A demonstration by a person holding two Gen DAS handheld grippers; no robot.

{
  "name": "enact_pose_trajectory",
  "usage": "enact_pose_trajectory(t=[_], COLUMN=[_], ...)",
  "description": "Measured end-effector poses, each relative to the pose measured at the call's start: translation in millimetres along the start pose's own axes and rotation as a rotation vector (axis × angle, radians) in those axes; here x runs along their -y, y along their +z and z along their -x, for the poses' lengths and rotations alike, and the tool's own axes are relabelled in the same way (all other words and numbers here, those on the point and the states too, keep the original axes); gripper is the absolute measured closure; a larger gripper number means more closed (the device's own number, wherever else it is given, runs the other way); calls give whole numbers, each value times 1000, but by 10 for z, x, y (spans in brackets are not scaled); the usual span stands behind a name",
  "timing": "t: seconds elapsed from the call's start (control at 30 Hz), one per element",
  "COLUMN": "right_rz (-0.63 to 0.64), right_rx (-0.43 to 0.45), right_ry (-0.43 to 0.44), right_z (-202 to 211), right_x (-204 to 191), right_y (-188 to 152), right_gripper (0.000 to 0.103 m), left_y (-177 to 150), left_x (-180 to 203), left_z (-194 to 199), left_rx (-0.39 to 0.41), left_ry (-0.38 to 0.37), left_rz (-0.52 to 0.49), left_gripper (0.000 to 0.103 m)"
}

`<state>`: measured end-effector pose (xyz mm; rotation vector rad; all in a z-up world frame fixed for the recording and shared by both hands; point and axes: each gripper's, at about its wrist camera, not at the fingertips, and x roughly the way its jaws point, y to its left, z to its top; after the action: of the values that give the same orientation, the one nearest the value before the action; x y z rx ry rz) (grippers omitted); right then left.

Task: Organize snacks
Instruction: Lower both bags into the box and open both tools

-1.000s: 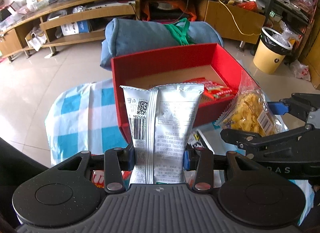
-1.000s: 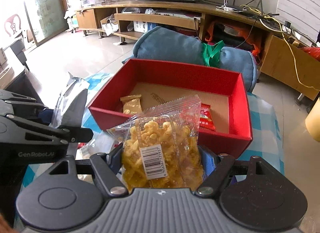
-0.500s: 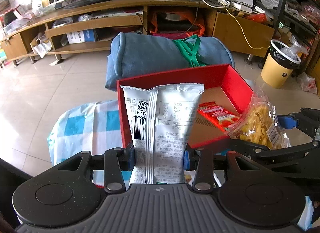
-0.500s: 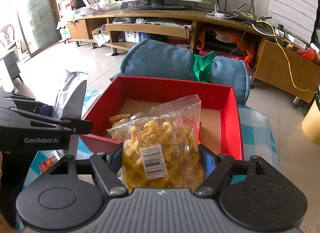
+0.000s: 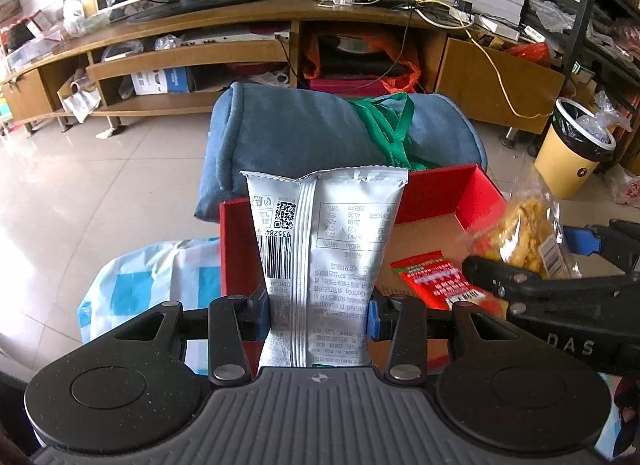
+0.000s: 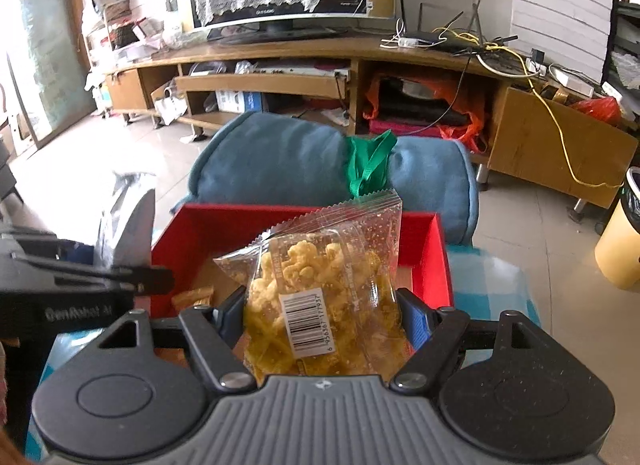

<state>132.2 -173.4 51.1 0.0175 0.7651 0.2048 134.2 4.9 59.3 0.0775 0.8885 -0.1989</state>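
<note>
My left gripper (image 5: 316,317) is shut on a silver snack packet (image 5: 324,249) and holds it upright over the near left part of the red box (image 5: 234,249). My right gripper (image 6: 322,315) is shut on a clear bag of yellow puffs (image 6: 324,285) and holds it over the red box (image 6: 434,261). The bag of puffs also shows at the right of the left wrist view (image 5: 524,237). A red snack packet (image 5: 436,277) lies on the box floor. A small tan snack (image 6: 196,297) lies in the box's left part.
The box sits on a blue-and-white checked cloth (image 5: 160,277). A rolled blue blanket (image 5: 304,137) with a green strap lies just behind it. A long wooden TV cabinet (image 6: 360,61) runs along the far wall. A yellow bin (image 5: 572,149) stands on the floor at right.
Both grippers have moved forward and up with their packets, from in front of the red box to over it. The box now looks lower and closer in both views.
</note>
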Motion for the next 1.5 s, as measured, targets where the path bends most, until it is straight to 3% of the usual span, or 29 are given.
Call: enact_pose_trajectory(t=[0.8, 1.0, 1.13, 1.5], right_rz=[-30, -32, -38, -57], right_rx=[-80, -74, -59, -34], right_ry=[23, 25, 20, 5], right_z=[-776, -776, -735, -570], right_x=[122, 121, 129, 138], right_y=[-50, -56, -33, 12], right_gripper=[28, 28, 28, 28], left_y=[-4, -16, -4, -2], left_x=[-35, -11, 1, 1], left_z=[-605, -606, -565, -452], left_rx=[-105, -102, -85, -65], left_ry=[50, 56, 62, 66], left_rz=[16, 4, -2, -3], left_gripper=[51, 47, 39, 34])
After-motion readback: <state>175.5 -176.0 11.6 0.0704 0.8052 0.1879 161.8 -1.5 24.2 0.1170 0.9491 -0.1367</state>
